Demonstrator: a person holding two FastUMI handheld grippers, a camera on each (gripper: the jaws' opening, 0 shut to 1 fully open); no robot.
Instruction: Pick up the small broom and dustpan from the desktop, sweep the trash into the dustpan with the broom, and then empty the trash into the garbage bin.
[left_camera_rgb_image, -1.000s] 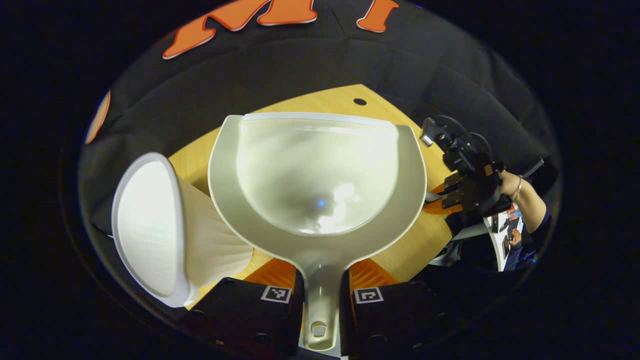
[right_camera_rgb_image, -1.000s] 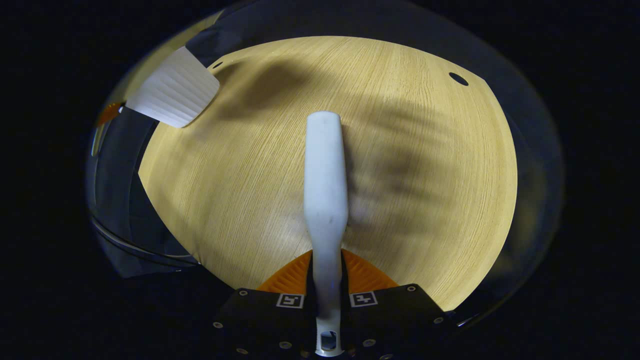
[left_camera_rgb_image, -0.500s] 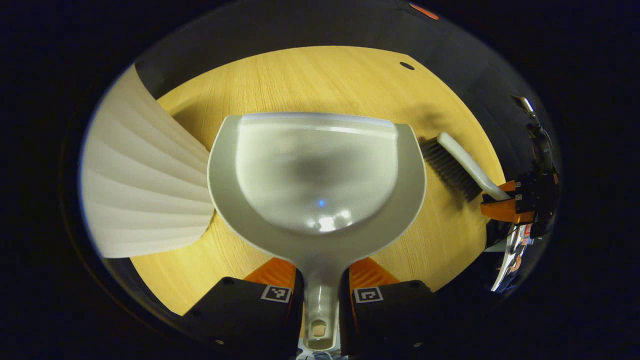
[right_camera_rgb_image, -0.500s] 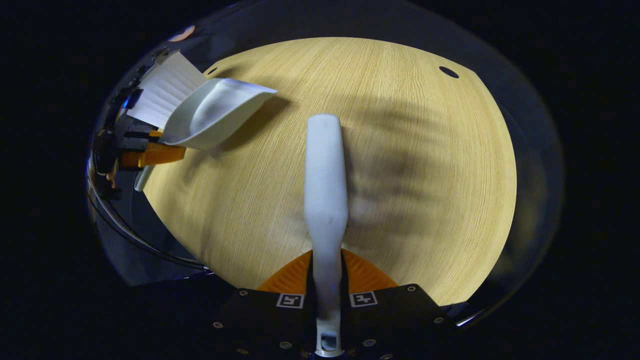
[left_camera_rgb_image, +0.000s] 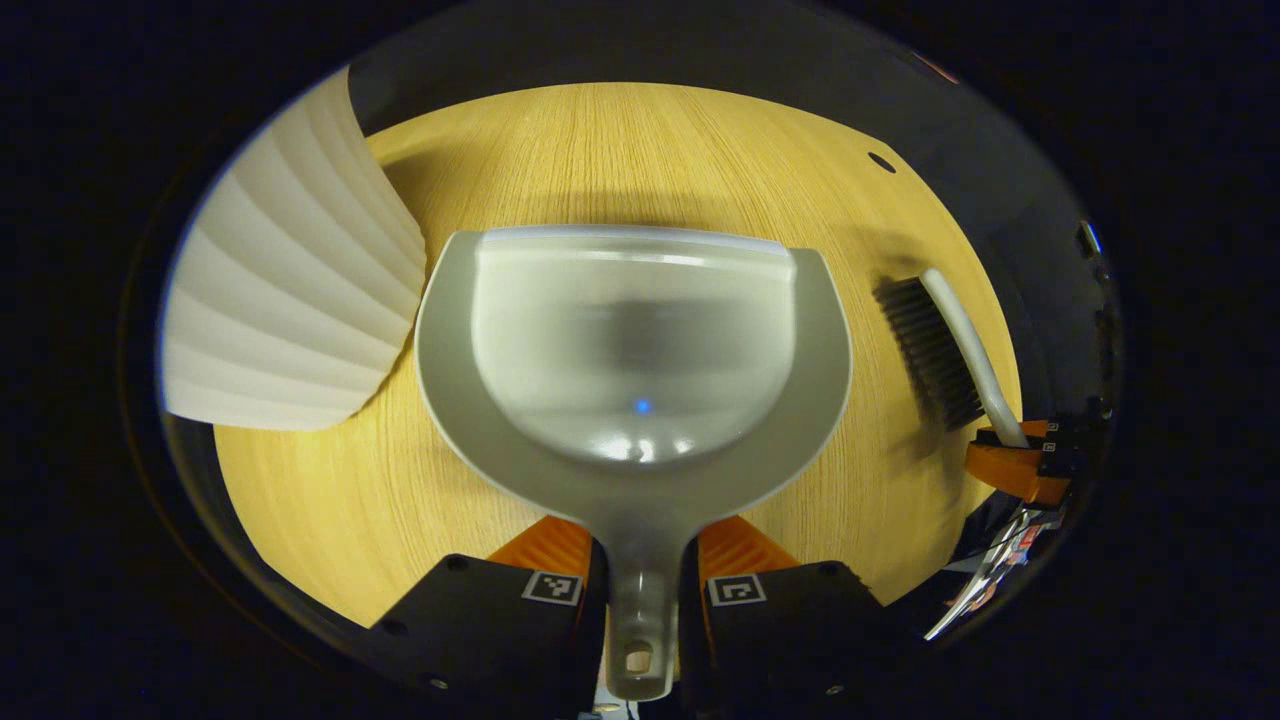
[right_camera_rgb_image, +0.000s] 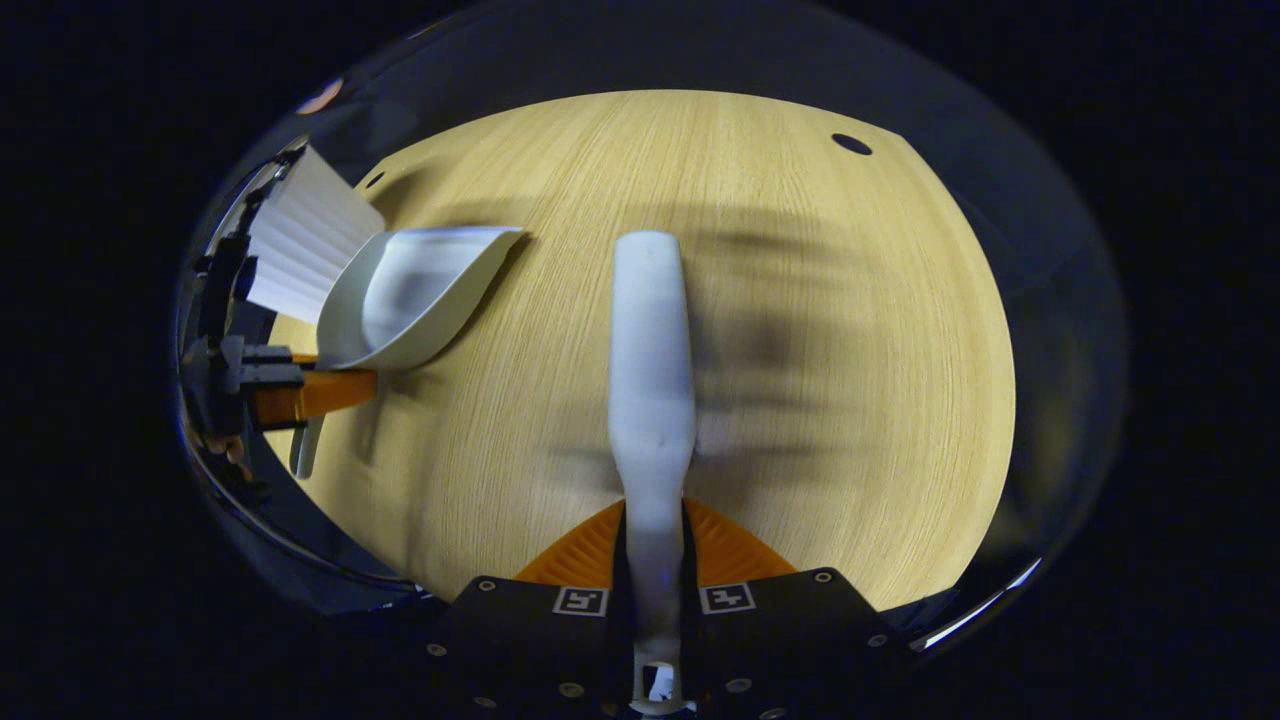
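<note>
Evidently near the end: both tools lifted, no trash seen on the table (left_camera_rgb_image: 420, 500) or in the dustpan (left_camera_rgb_image: 640, 340), so sweeping and emptying judged done; left, perhaps, only setting the tools down. Left gripper (left_camera_rgb_image: 642, 590) clamped on the dustpan's handle, pan stretched straight ahead over the table, empty, just beside the ribbed white bin (left_camera_rgb_image: 290, 310). Right gripper (right_camera_rgb_image: 655, 590) clamped on the broom (right_camera_rgb_image: 650, 380) handle, head pointed forward above bare wood. From the left gripper view, broom (left_camera_rgb_image: 945, 345) off to the right with bristles down; from the right gripper view, dustpan (right_camera_rgb_image: 420, 290) and bin (right_camera_rgb_image: 300, 250) far left.
</note>
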